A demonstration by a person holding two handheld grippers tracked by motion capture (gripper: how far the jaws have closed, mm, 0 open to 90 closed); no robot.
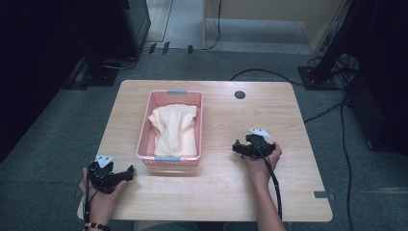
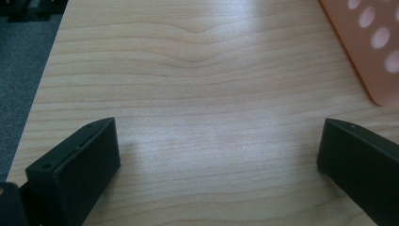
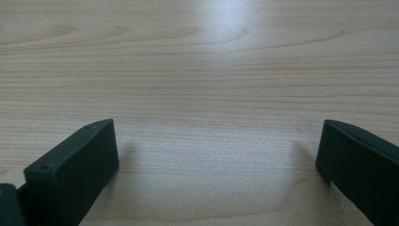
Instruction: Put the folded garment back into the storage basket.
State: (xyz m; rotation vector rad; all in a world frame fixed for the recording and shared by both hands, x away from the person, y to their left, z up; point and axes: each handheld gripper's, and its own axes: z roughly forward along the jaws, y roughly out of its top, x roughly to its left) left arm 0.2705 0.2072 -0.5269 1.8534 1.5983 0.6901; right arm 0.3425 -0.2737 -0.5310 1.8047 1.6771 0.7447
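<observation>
Lower left of the high view, your left gripper (image 1: 129,172) rests spread and empty; right gripper (image 1: 236,147) likewise at right. Centre frame, the cream cloth (image 1: 174,130) fills the pink basket (image 1: 144,137): soft, light, floppy, so pinch 1 bunched fold.

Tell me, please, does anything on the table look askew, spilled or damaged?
Nothing stands out. The pink basket sits squarely on the wooden table, with the cream cloth bundled inside it. The left claw and right claw rest open on bare wood.
</observation>
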